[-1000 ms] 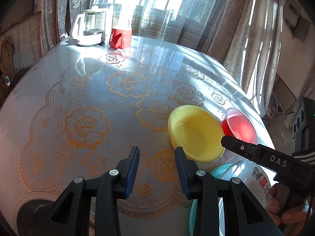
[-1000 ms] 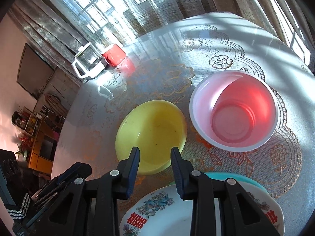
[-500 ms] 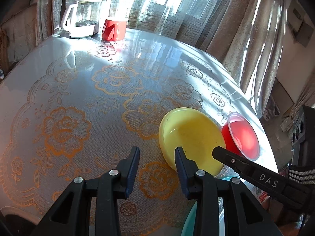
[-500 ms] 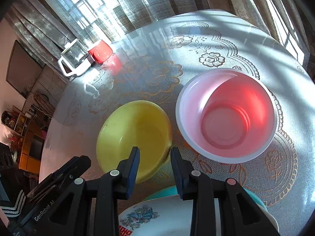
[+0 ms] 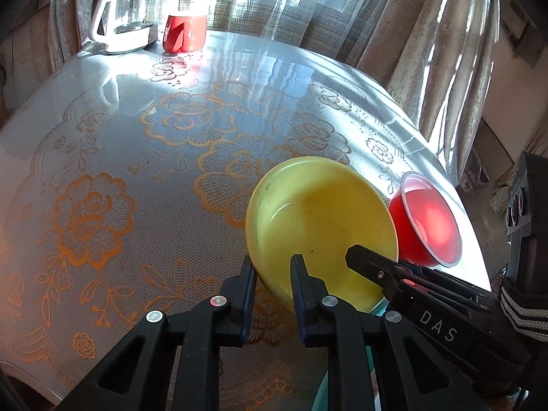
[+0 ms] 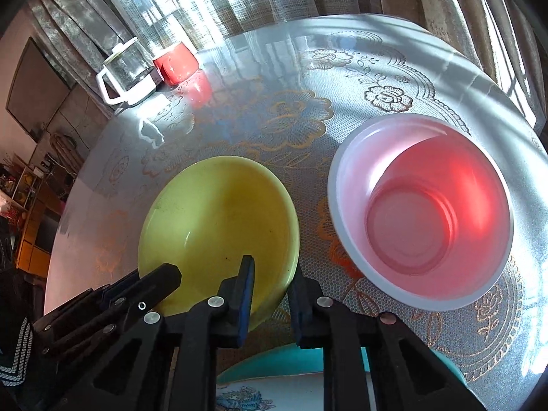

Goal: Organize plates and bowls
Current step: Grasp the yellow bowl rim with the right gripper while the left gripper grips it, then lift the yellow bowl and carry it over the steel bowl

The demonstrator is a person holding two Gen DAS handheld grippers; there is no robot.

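While the left gripper (image 5: 272,267) has just closed across the near rim of the shallow yellow plastic bowl (image 5: 322,226), pads pinching it, right wrist view shows the right gripper (image 6: 272,274) likewise clamped on that rim; translucent red plastic bowl (image 6: 421,209) just beside, on the lace-patterned round table (image 6: 239,113).

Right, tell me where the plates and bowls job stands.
Done: the patterned plate already lies on the teal plate at the near edge. In hand: the left gripper and right gripper have just been closing on the yellow bowl, its near rim between each pair of fingers. Left: the yellow bowl is not yet stacked anywhere, and the red bowl stands alone beside it, untouched.
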